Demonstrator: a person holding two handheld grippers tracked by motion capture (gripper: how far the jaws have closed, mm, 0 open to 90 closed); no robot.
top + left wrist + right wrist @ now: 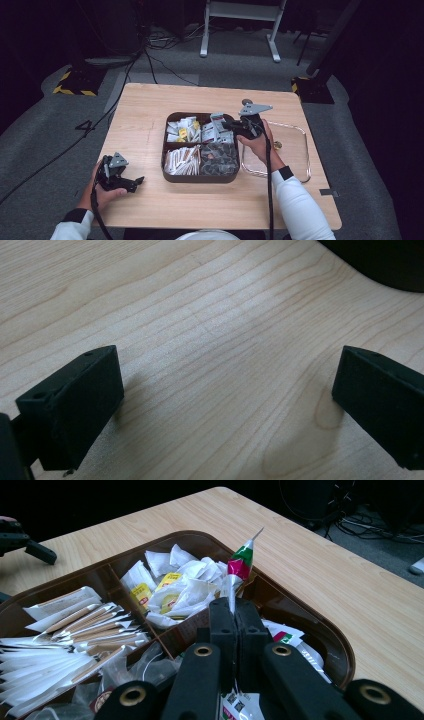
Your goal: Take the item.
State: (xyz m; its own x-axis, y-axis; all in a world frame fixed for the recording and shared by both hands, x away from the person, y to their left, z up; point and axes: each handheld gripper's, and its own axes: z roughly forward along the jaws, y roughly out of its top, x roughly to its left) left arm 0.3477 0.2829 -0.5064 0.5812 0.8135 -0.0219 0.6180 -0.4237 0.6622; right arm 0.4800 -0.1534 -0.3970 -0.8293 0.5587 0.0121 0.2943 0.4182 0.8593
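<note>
Right gripper point(234, 617): jaws are pressed together on a thin sachet point(239, 567) with a red, green and white end. The sachet is pinched near its lower part and stands edge-on, nearly upright, its tip sticking up above the jaw tips. In the high view the right gripper point(231, 125) is seen over the back right compartment of the brown tray point(165, 150), held in the right hand point(257, 142); the sachet itself is too small to be made out there.

Tray: four compartments.
- back left: white and yellow packets point(172, 587), loosely piled
- front left: long white and brown stick packets point(75, 630), laid roughly parallel
- front right: dark items point(219, 157), type cannot be told
- back right: more white printed sachets point(287, 635), lying below the pinched one

A clear glass dish point(302, 150) is placed just beside the tray on its right, with one small item point(277, 145) seen in it near the right hand.

Left gripper point(127, 182): held in the left hand point(102, 192) at the near left of the table point(145, 110), well apart from the tray. In the left gripper view the jaws are spread wide, nothing is between them, only bare wood is seen below. The tray's dark corner point(380, 262) is seen at the top right of that view.
</note>
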